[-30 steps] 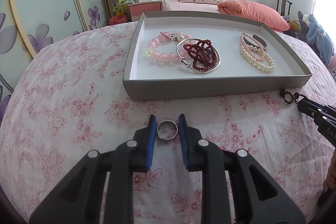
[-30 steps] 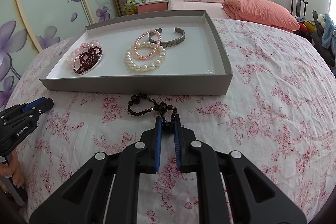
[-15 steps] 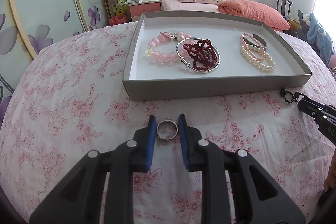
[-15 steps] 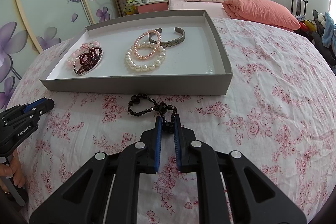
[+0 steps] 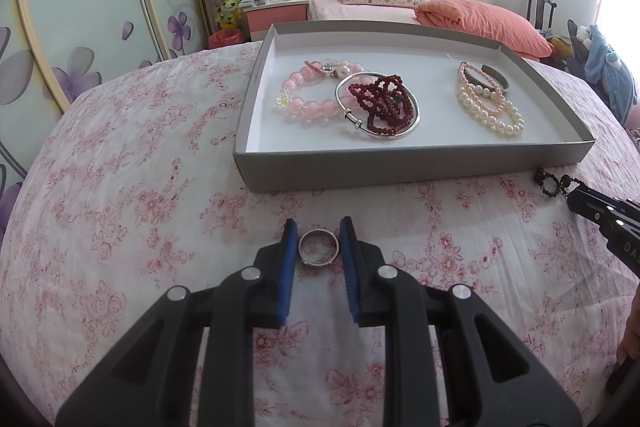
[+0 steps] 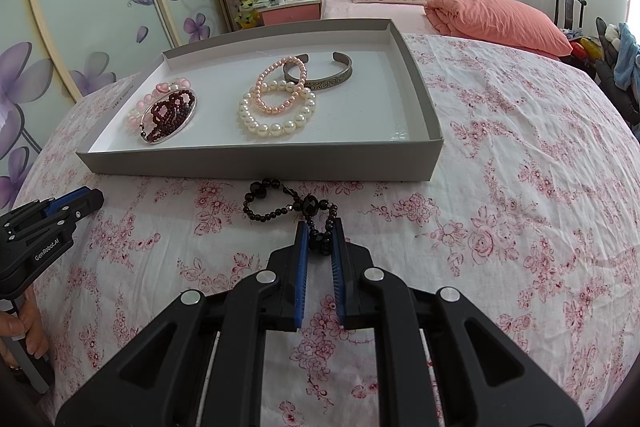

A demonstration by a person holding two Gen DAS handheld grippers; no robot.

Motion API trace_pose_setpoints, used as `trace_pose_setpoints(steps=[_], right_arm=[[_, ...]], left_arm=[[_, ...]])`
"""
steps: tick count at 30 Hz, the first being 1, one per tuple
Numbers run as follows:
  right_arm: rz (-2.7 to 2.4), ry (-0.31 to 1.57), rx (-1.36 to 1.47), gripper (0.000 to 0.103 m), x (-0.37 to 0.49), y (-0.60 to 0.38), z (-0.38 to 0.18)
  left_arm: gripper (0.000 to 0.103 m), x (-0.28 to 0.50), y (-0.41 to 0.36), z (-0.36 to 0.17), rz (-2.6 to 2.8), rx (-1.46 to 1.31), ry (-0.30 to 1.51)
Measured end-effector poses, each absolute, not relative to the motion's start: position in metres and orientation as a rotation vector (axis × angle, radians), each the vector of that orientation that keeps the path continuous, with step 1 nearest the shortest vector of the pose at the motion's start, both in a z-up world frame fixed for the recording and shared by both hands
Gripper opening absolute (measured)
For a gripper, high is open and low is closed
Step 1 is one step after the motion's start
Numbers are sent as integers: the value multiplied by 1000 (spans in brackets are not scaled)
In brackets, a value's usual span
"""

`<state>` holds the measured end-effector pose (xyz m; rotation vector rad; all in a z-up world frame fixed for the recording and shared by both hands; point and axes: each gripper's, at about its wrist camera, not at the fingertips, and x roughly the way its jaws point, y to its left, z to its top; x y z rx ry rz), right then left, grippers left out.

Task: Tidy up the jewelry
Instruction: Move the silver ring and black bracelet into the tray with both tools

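Observation:
My left gripper (image 5: pixel 319 227) is shut on a small silver ring (image 5: pixel 319 262), low over the flowered cloth in front of the grey tray (image 5: pixel 400 163). My right gripper (image 6: pixel 320 231) is shut on a black bead bracelet (image 6: pixel 309 205), whose loops lie on the cloth close to the tray's front wall (image 6: pixel 256 163). Inside the tray lie a pink bead bracelet (image 5: pixel 308 103), a silver bangle with dark red beads (image 5: pixel 380 103), two pearl bracelets (image 5: pixel 488 107) and a metal cuff (image 6: pixel 320 77). Each gripper shows at the edge of the other's view.
The table wears a white cloth with pink flowers (image 5: pixel 120 187). Behind it stand a bed with a salmon quilt (image 5: pixel 480 23), a pink nightstand (image 5: pixel 276 13) and sliding wardrobe doors (image 5: pixel 80 7). A hand (image 6: pixel 24 319) holds the left gripper's handle.

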<state>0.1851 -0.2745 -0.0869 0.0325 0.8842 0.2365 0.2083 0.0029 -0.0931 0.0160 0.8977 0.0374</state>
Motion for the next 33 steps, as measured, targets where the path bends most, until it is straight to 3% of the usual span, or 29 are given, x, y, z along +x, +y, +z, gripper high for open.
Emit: trace_pose_setpoints(steps=[9, 12, 24, 33], right_arm=[[223, 871, 12, 12, 182, -271, -84], [234, 766, 18, 12, 168, -273, -69], [290, 485, 95, 12, 135, -277, 13], [318, 358, 94, 12, 121, -267, 44]], left_arm=[[22, 208, 3, -93, 17, 4, 895], [22, 205, 5, -91, -5, -20, 880], [22, 163, -7, -19, -34, -44, 598], [22, 150, -30, 20, -42, 7, 437]])
